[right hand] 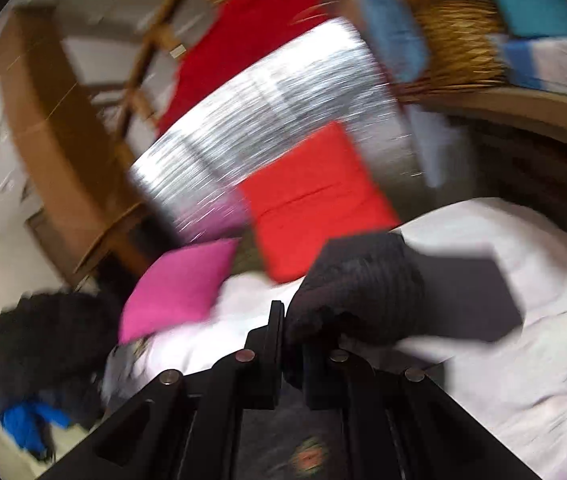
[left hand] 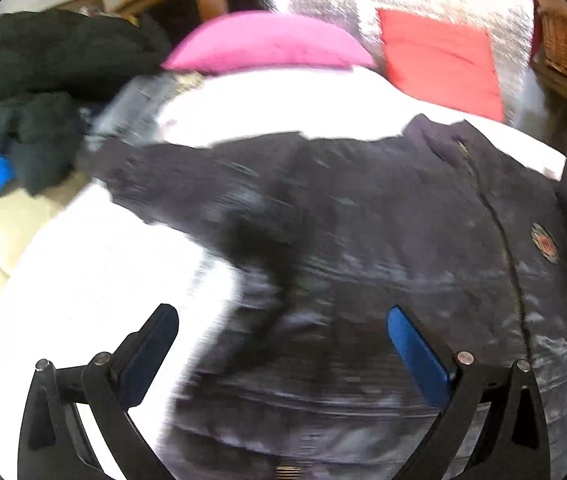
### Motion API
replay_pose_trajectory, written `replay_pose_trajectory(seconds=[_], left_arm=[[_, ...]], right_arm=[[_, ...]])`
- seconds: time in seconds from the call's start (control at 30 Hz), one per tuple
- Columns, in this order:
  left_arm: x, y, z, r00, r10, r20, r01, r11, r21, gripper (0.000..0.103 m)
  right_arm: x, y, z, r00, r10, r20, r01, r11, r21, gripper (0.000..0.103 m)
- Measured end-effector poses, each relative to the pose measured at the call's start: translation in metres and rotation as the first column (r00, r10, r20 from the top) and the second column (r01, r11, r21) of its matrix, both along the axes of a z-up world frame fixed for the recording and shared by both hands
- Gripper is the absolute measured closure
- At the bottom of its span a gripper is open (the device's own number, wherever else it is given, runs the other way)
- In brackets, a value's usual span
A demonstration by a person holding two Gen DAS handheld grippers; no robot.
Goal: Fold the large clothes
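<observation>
The left gripper (left hand: 283,344) hangs over the jacket (left hand: 363,240), its fingers spread wide and holding nothing; the blue-padded finger (left hand: 415,352) is above the dark cloth, the other above the white bed (left hand: 95,280). The jacket lies spread flat on the bed, its small badge (left hand: 544,245) toward the right edge of the view.

The right gripper (right hand: 291,344) points along the bed toward the cushions, its fingers pinched narrow on a bunched fold of the jacket (right hand: 363,288), raised off the sheet.

Beyond the jacket, a pink cushion (left hand: 267,42) and a red cushion (left hand: 443,60) lean at the bed's head. Left of the jacket lies a heap of dark clothes (left hand: 43,80). Both views are blurred.
</observation>
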State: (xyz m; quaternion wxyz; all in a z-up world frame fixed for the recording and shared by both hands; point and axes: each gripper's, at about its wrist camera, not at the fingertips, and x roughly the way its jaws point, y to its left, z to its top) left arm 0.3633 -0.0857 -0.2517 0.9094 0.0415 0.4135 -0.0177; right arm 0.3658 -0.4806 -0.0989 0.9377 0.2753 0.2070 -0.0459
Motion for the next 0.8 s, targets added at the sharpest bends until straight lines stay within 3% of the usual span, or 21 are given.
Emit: replay_pose_trajectory(seconds=[0.1, 0.17, 0.27, 0.37, 0.43, 0.47, 0.5, 0.53, 0.67, 0.7, 0.8], left_arm=[[-0.004, 0.028, 0.008, 0.998, 0.058, 0.025, -0.058, 0.998, 0.002, 0.0], [-0.009, 0.049, 0.011, 0.995, 0.096, 0.026, -0.095, 0.995, -0.013, 0.0], [-0.007, 0.081, 0.013, 0.988, 0.153, 0.021, -0.152, 0.988, -0.042, 0.0], [-0.017, 0.104, 0.018, 0.98, 0.195, 0.038, -0.193, 0.98, -0.054, 0.0], [-0.019, 0.112, 0.018, 0.978, 0.205, 0.045, -0.202, 0.977, -0.062, 0.0], [-0.02, 0.112, 0.017, 0.977, 0.206, 0.05, -0.203, 0.977, -0.059, 0.0], [-0.022, 0.113, 0.018, 0.977, 0.205, 0.054, -0.202, 0.977, -0.063, 0.0], [-0.023, 0.112, 0.019, 0.978, 0.202, 0.059, -0.198, 0.978, -0.069, 0.0], [-0.021, 0.084, 0.022, 0.987, 0.132, 0.094, -0.124, 0.988, -0.088, 0.0], [-0.021, 0.073, 0.024, 0.988, 0.107, 0.108, -0.098, 0.991, -0.091, 0.0], [-0.029, 0.033, 0.032, 0.985, -0.027, 0.168, 0.044, 0.995, -0.094, 0.0]], right_arm=[[0.011, 0.073, -0.012, 0.994, 0.11, -0.025, -0.11, 0.994, 0.002, 0.095], [0.014, 0.121, -0.036, 0.983, 0.173, -0.058, -0.172, 0.985, 0.024, 0.095], [0.029, 0.171, -0.091, 0.956, 0.256, -0.141, -0.239, 0.963, 0.126, 0.093], [0.04, 0.206, -0.158, 0.924, 0.293, -0.245, -0.228, 0.937, 0.263, 0.089], [0.045, 0.217, -0.199, 0.898, 0.331, -0.291, -0.211, 0.903, 0.375, 0.066], [0.046, 0.221, -0.209, 0.885, 0.352, -0.306, -0.206, 0.883, 0.421, 0.031], [0.045, 0.223, -0.221, 0.867, 0.383, -0.318, -0.202, 0.854, 0.479, 0.023], [0.037, 0.224, -0.228, 0.859, 0.413, -0.302, -0.211, 0.824, 0.525, 0.023], [0.014, 0.203, -0.197, 0.822, 0.521, -0.23, -0.345, 0.777, 0.526, 0.023], [0.003, 0.19, -0.183, 0.833, 0.519, -0.193, -0.372, 0.783, 0.499, 0.023], [-0.03, 0.137, -0.148, 0.905, 0.409, -0.116, -0.341, 0.86, 0.38, 0.023]])
